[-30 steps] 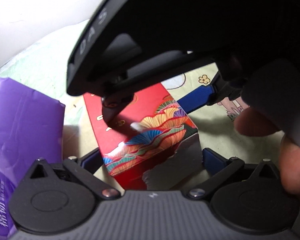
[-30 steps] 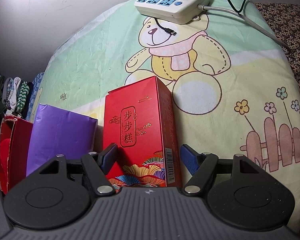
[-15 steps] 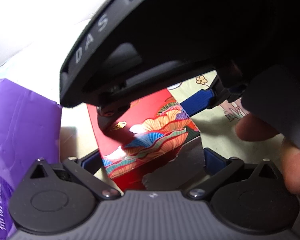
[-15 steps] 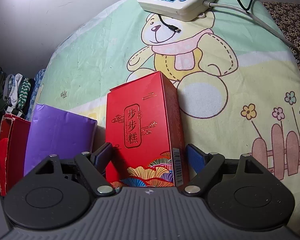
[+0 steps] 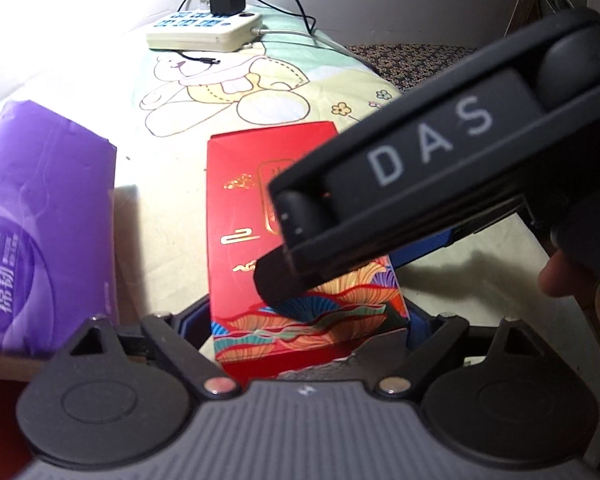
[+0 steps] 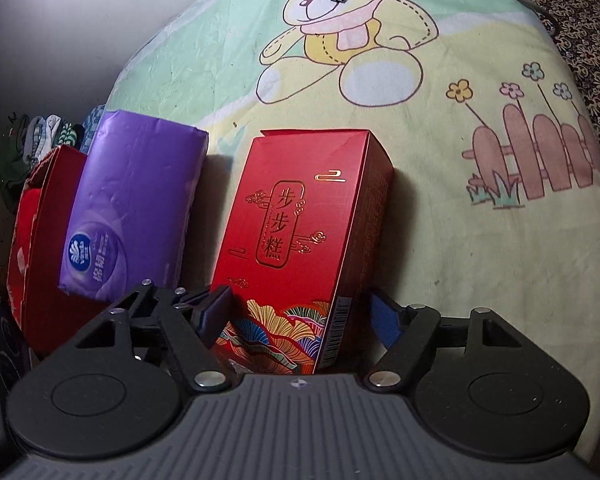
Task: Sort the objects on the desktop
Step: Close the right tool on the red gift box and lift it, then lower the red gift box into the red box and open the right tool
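Looking along both claws, we find the red box (image 6: 300, 236) lying on the bear-print cloth (image 6: 480, 248), just right of the purple tissue pack (image 6: 132, 200). Its near end sits between the spread fingers of the right claw (image 6: 302, 316) and the left claw (image 5: 308, 328); neither visibly clamps it.

left tongs (image 5: 308, 326) spread wide; right tongs (image 6: 302, 312) seemingly parted
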`<state>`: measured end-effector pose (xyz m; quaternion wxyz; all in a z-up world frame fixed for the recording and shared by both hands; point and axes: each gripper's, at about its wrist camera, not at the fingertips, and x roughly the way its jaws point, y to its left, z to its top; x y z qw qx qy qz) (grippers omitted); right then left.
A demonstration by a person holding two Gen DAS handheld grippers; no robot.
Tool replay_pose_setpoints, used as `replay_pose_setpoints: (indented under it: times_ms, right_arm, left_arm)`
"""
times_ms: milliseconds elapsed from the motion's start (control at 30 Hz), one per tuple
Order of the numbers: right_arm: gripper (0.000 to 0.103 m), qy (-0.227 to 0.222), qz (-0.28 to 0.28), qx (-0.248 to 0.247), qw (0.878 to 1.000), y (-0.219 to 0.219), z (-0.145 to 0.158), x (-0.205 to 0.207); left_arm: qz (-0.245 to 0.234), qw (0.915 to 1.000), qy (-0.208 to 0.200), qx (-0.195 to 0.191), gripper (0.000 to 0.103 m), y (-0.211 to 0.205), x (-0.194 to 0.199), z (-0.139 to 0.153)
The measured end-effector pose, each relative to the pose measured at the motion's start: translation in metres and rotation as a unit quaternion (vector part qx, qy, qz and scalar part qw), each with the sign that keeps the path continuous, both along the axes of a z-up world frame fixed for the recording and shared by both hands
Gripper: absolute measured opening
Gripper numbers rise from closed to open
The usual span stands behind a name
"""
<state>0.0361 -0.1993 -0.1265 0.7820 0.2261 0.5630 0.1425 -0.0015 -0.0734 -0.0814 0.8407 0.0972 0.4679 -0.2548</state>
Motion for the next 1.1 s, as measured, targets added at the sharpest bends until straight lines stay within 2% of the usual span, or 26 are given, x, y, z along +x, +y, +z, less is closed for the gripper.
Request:
replay_pose_setpoints:
  times_ms: [133,233,300,367,633,800,967,1100]
  right_arm:
    - [0.074,0.005,-0.042,0.028,0.999,-0.011,-0.004,-0.008]
    - [0.077,-0.003,-0.066,0.034,0.997,-0.014,-0.001,-0.004]
    - [0.078,-0.010,-0.073,0.031,0.997,-0.013,0.001,0.001]
    - [0.077,-0.013,-0.073,0.014,0.997,-0.009,0.001,0.004]
    - [0.074,-0.005,-0.072,0.004,0.997,-0.007,0.000,-0.004]
    - [0.075,-0.022,-0.076,0.013,0.997,-0.003,0.014,-0.023]
    - [0.075,-0.077,-0.081,0.021,0.994,0.004,0.054,-0.041]
    - [0.075,-0.126,-0.067,0.011,0.990,0.027,0.088,-0.047]
  left_arm:
    - [-0.008,0.9994,-0.017,-0.027,0.101,0.001,-0.002,0.012]
    - [-0.031,0.9978,-0.058,0.006,0.101,-0.011,-0.006,0.015]
    - [-0.037,0.9965,-0.068,0.030,0.100,-0.018,-0.006,0.010]
    - [-0.029,0.9964,-0.069,0.039,0.094,-0.020,-0.006,0.006]
    - [-0.005,0.9985,-0.055,0.003,0.090,-0.008,-0.019,0.025]
    - [0.011,0.9962,-0.082,-0.027,0.090,0.005,-0.036,0.060]
    - [0.024,0.9888,-0.141,-0.044,0.090,0.023,-0.051,0.105]
    - [0.042,0.9809,-0.183,-0.050,0.090,0.050,-0.054,0.138]
